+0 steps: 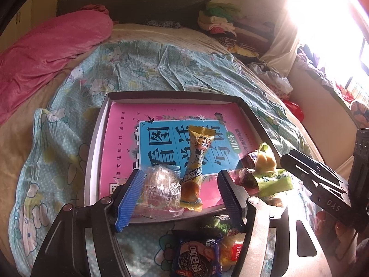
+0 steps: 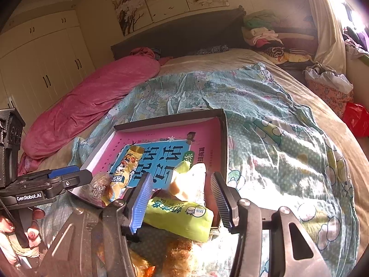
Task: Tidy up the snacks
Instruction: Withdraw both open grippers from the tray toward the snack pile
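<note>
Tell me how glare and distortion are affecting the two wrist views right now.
Left wrist view: the window blows out the upper right corner white, yet the tray and the clear-wrapped snack read clearly. Right wrist view: sun whitens the patterned sheet and the top of the green milk snack. Both views: fisheye bends the tray's rim and darkens the corners.

A shallow box (image 1: 251,115) sits on the patterned quilt (image 1: 161,64), a book (image 1: 129,138) flat inside it. On the book lie a clear-wrapped snack (image 1: 161,184), a long snack packet (image 1: 196,161) to its right, and a milk-snack packet (image 2: 177,217) at the box's right side. A biscuit packet (image 1: 196,256) lies on the quilt in front of the box.
</note>
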The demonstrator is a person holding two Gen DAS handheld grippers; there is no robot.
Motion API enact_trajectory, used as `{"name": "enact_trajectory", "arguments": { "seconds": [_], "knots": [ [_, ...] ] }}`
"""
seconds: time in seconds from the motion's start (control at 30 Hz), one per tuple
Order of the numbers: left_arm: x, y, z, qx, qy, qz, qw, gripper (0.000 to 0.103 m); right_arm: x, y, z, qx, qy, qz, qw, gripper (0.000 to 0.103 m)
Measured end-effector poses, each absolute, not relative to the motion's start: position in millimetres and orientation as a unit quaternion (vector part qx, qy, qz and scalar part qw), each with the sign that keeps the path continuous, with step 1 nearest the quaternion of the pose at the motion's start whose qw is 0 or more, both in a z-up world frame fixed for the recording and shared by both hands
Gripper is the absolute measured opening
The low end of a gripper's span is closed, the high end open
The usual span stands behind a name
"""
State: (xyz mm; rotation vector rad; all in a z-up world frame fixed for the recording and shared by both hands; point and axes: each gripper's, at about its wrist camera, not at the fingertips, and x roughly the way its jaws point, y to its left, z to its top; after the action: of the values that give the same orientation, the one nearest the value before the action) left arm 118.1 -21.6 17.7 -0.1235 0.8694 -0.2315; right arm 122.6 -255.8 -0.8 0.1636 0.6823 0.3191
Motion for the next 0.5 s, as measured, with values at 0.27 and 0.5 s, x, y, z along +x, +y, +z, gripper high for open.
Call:
{"name": "enact_trajectory", "arguments": {
  "seconds": [0.27, 0.5],
  "knots": [
    [112, -19, 22, -0.061, 0.413, -0.12, 0.9, 0.076, 118, -258, 4, 0.082, 0.32, 0.155, 0.931, 0.058],
    [103, -18, 25, -0.057, 0.414, -0.124, 0.9, 0.076, 116, -260, 8, 0.082, 0.314, 0.156, 0.933, 0.059]
  ]
}}
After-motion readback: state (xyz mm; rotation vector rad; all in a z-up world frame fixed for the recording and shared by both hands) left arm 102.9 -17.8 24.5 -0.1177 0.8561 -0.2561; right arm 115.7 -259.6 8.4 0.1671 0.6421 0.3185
